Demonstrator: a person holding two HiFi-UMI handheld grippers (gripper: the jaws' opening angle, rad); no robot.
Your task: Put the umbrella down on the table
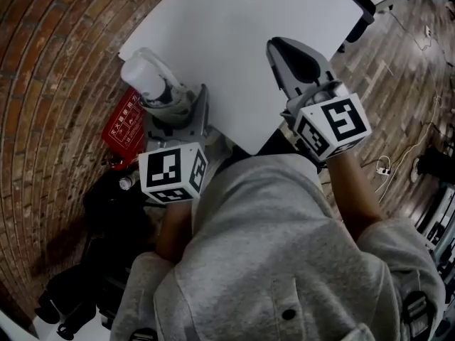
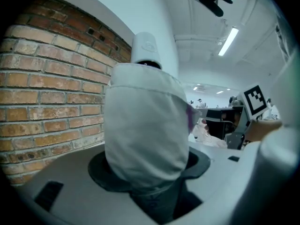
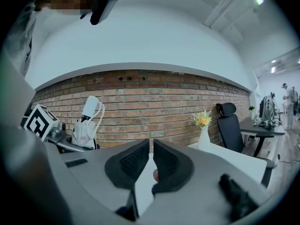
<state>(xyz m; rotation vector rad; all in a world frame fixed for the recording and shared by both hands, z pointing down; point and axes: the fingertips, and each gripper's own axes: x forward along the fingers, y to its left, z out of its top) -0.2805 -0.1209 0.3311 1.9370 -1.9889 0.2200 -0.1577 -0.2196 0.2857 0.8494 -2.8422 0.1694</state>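
We are in the carrying step: the folded umbrella [image 1: 153,84] is not yet on the surface [image 1: 234,20]. Our left hand-held gripper [image 1: 181,116] is clamped around its bundled canopy, holding it upright with the white handle on top, at the near left edge of the surface and next to the brick wall [image 2: 51,102]. Our right hand-held gripper [image 3: 144,159] hovers over the surface with its jaws drawn almost together on nothing. As we judge it, the next move calls for bringing the umbrella over the bare white top, tipping it flat, lowering it until it rests, then opening the left jaws.
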